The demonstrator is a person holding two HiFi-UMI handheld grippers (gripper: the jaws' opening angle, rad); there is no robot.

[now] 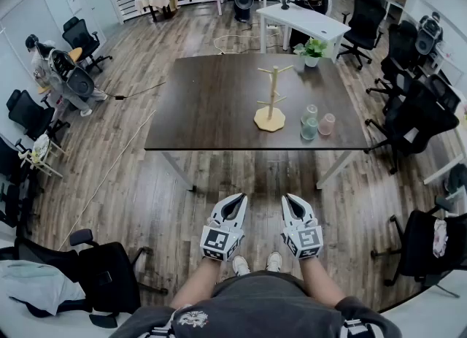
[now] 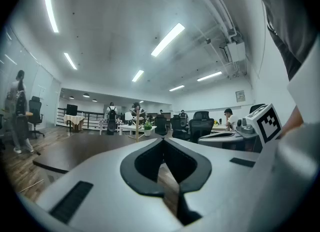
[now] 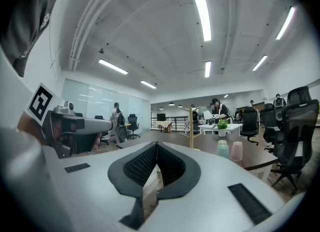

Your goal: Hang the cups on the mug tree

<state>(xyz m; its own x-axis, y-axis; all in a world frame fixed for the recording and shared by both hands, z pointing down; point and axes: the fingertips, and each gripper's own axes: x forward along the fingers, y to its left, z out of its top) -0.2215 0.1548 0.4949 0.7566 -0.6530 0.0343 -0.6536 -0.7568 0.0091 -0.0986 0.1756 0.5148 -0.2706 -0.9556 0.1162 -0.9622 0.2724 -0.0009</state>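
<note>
My left gripper [image 1: 236, 198] and right gripper [image 1: 290, 198] are pale grey with black pads and black-and-white square markers. The far table [image 1: 211, 103] is dark brown and the mug tree [image 1: 271, 103] pale wood. The right cup [image 1: 326, 124] is pink, the near cup [image 1: 309, 129] mint green, and the far cup [image 1: 310, 113] a paler green.

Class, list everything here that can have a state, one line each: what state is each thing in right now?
Mug tree: upright on the table, pegs bare.
Pink cup: on the table beside the tree, not hung.
Near green cup: on the table, not hung.
Far green cup: on the table, not hung.
Potted plant: upright at the far edge.
Left gripper: shut, empty, short of the table.
Right gripper: shut, empty, short of the table.
</note>
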